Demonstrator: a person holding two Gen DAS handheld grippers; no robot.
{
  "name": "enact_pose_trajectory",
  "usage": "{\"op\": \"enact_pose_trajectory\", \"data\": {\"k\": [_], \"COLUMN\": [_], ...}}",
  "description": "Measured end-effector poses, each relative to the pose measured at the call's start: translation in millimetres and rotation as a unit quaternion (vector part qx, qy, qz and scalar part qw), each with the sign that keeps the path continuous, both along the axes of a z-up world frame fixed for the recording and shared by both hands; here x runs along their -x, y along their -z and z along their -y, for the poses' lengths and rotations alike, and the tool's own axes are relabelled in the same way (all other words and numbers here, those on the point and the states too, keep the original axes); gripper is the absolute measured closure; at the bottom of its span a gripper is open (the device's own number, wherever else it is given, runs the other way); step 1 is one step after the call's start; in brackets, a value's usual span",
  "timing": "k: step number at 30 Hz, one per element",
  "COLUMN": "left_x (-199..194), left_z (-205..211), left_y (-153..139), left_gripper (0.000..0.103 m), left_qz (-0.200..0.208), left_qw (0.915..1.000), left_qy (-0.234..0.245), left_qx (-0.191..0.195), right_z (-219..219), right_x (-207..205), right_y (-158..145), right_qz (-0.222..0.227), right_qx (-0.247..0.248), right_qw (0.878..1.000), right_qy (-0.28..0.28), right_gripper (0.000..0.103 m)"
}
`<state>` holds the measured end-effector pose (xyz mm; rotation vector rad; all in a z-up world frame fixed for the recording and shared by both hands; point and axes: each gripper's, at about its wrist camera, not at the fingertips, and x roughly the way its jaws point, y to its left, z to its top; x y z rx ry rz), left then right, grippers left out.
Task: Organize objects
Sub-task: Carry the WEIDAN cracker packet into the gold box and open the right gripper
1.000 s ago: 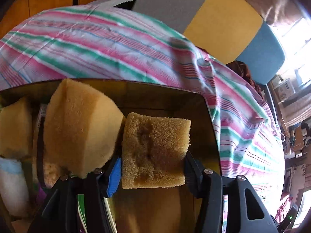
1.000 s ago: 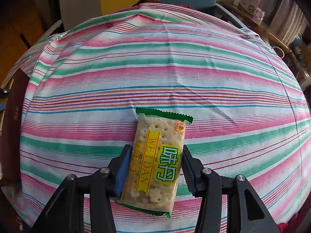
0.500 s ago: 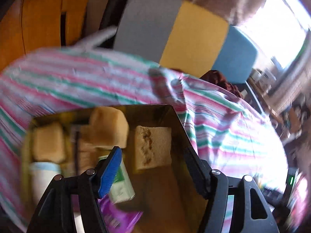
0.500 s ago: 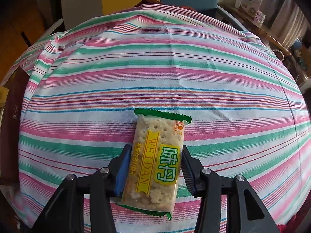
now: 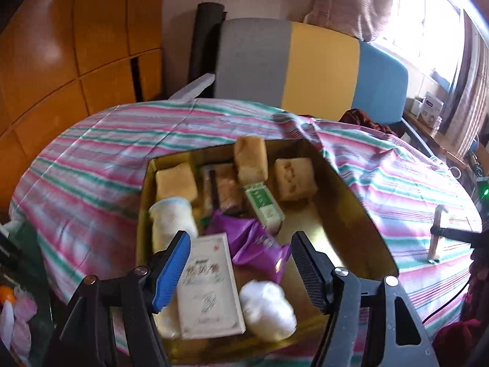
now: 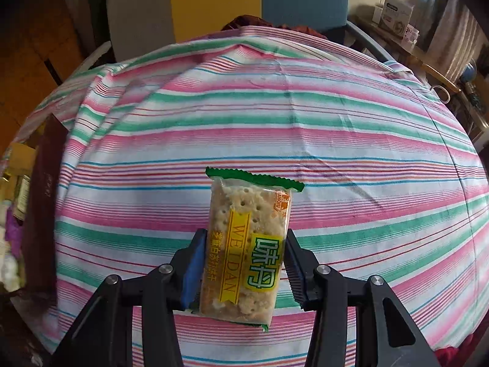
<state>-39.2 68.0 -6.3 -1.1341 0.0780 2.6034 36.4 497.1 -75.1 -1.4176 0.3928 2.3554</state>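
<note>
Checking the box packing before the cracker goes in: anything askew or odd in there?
One sponge stands on end, leaning above the flat-lying sponges at the far end of the gold box. The cracker packet in the right tongs looks intact.

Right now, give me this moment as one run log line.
left gripper: open, empty, above gold box | right gripper: shut on cracker packet | sponge: in box
</note>
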Motion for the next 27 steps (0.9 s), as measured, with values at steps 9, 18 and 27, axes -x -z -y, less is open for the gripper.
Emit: {"op": "enact_pose_trajectory", "data": {"k": [9, 18, 27], "left_x": [-11, -9, -7], "left_z": [19, 35, 51], "left_y": [7, 10, 1], "left_gripper": [0.033, 0.033, 0.033], "left_qz": [0.006, 0.018, 0.020], "left_qw": [1.0000, 0.9993, 0.9984], "left_qy": [-0.006, -0.022, -0.032], "left_qx": [-0.004, -0.024, -0.041], "right_z": [134, 211, 209], "right_x": [43, 74, 69], "right_y": [-57, -68, -96], "right_qz": [-0.074, -0.067, -0.054], "right_qx": [0.020, -0.026, 0.011], "right_qw": [0.987, 0.977, 0.967], "right_qy": [-0.139, -0.198, -0.248], "right_gripper": [0.055, 0.052, 0.052]}}
